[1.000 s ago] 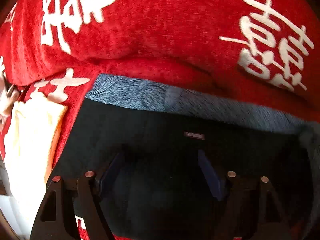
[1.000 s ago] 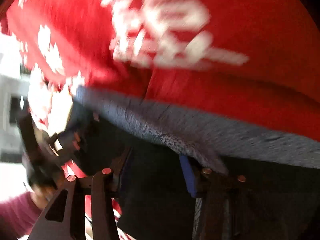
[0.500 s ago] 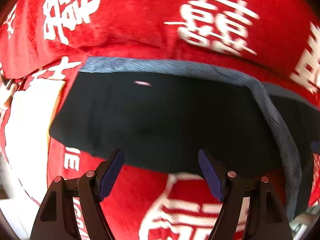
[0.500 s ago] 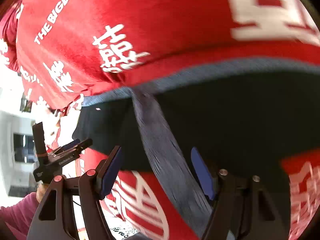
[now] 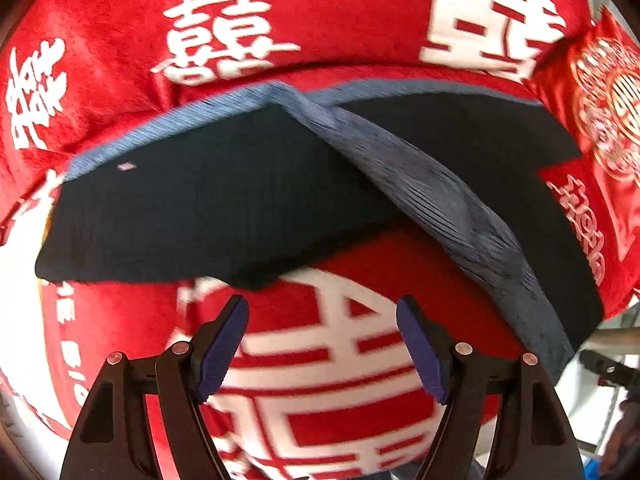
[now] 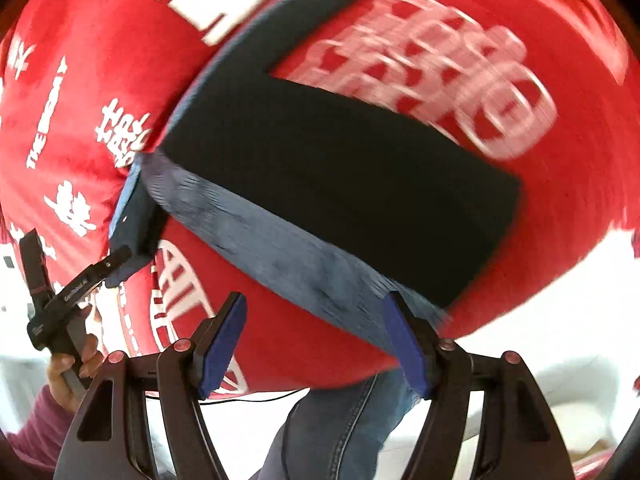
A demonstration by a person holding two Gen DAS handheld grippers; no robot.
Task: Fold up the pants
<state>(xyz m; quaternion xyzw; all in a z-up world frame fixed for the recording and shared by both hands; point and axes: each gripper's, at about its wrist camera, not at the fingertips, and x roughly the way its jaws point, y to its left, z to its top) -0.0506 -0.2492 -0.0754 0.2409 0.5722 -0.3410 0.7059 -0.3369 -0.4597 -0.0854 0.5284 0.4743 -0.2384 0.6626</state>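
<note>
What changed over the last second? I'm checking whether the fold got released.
Both claws have let go and drawn back: the left claw and right claw now stand open over the red blanket with nothing between their pads. The pants lie folded there. The blanket stayed put.

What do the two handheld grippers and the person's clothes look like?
Both the left gripper and the right gripper are black frames with triangular cut-outs and copper-coloured rivets; their fingers carry blue pads. The right wrist view shows a magenta sleeve and blue jeans.
</note>
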